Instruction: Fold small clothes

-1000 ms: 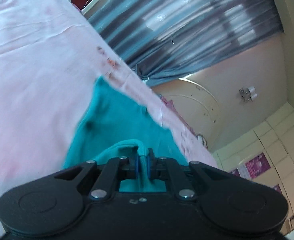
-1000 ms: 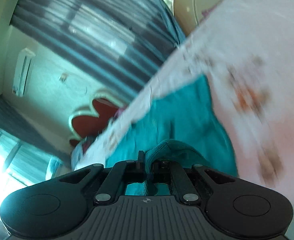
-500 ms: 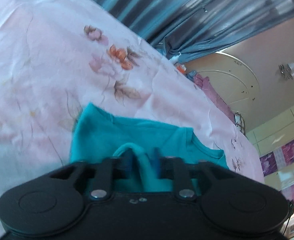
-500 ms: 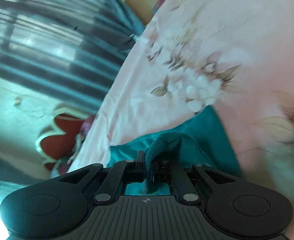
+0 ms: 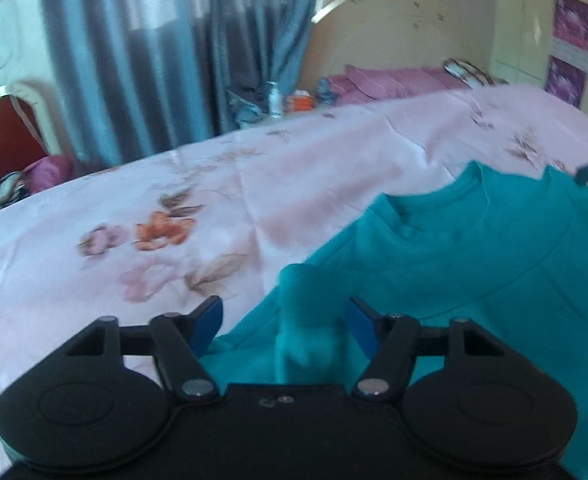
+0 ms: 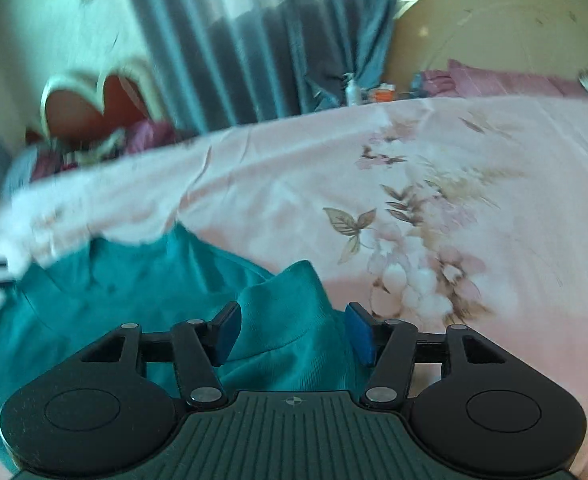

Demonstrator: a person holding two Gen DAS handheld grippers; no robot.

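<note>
Teal shirt (image 5: 474,264) spread on floral bedsheet (image 5: 174,208), well in from far edge. Left gripper (image 5: 284,326) and right gripper (image 6: 292,330) both released, raised fabric peaks loose between pads. Laying-out step apparently done; next, regrasp one side for first fold.

No writing, label, brand or number is legible on anything in either view.
</note>
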